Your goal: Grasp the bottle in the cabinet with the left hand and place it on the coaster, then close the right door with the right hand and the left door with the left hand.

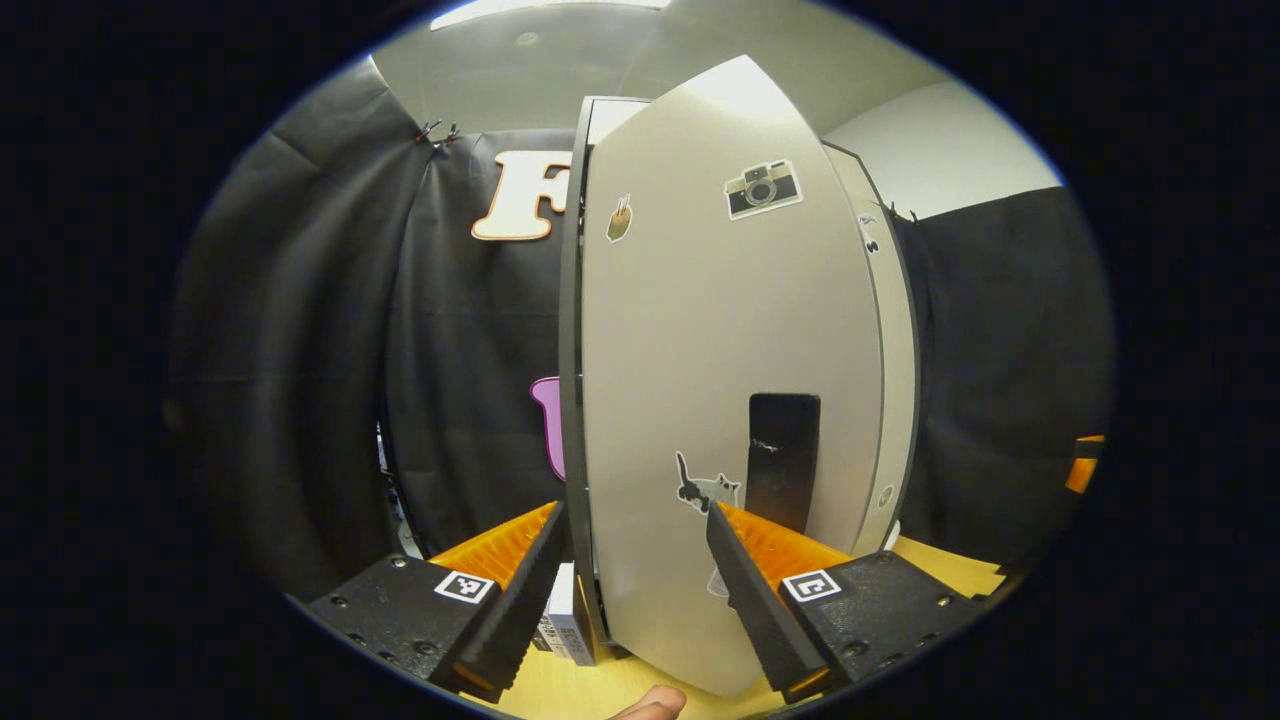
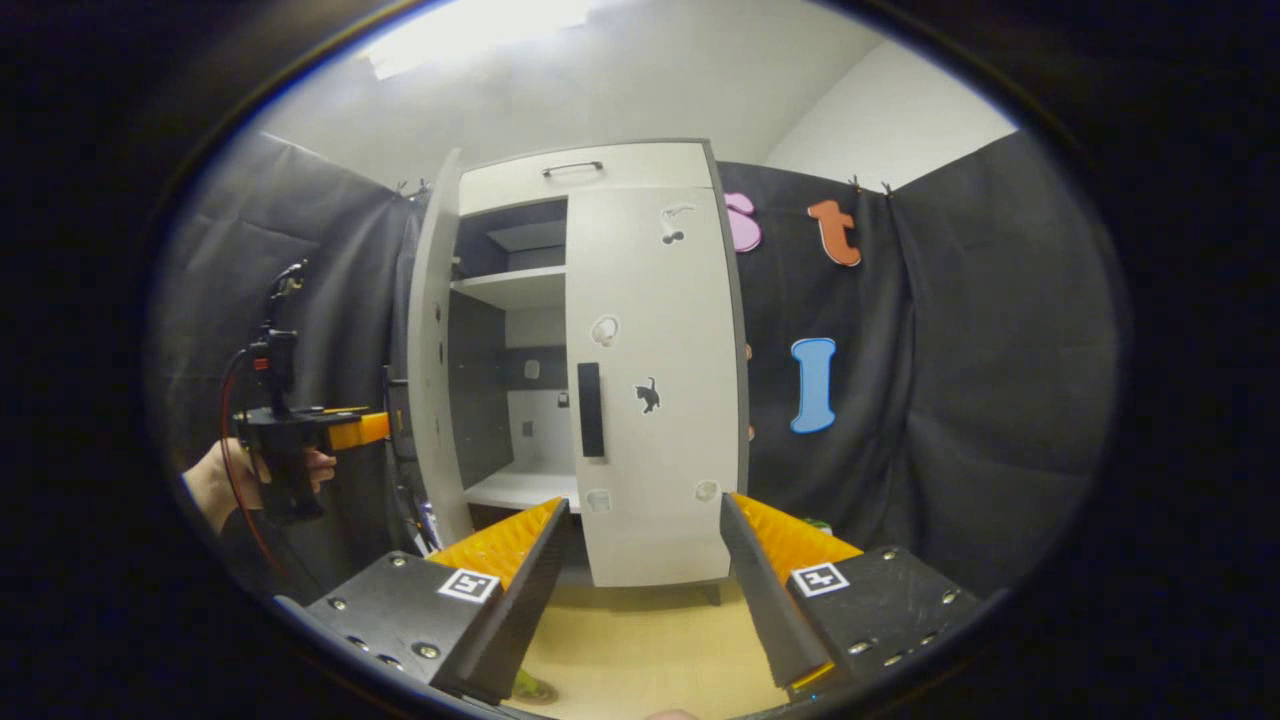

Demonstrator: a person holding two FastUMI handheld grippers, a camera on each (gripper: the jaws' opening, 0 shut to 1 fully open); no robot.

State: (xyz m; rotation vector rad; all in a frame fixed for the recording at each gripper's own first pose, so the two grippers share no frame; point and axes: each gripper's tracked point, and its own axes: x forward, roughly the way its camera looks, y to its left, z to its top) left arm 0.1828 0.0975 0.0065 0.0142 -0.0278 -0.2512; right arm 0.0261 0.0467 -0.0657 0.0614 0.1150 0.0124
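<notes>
I am seeing the cabinet (image 2: 600,360) standing on the tabletop (image 2: 650,640) in the right gripper view, with its right door (image 2: 655,390) lying shut across the front and its left door (image 2: 428,340) swung out toward me, so the inside shelves (image 2: 512,285) are showing in the gap between them. I cannot make out the bottle on those shelves or on the tabletop, and I cannot pick out the coaster either; a small green thing (image 2: 535,688) is peeking out at the tabletop's near edge below my left finger, too cut off to name.

In the left gripper view the left door (image 1: 720,400) is looming just ahead, its outer face turned to me with a camera sticker (image 1: 762,188) up high, a cat sticker (image 1: 705,488) low down and a dark handle (image 1: 783,458) beside the cat. My left claw (image 1: 636,590) is standing open and gripping nothing, its fingers straddling the door's lower edge. From the right gripper view I am watching that same left claw (image 2: 372,430) out at the far side of the left door, a hand (image 2: 215,485) holding it.

My right claw (image 2: 640,590) is gaping open and empty too, hanging back from the cabinet and aimed at the shut right door, near its black handle (image 2: 590,410).
</notes>
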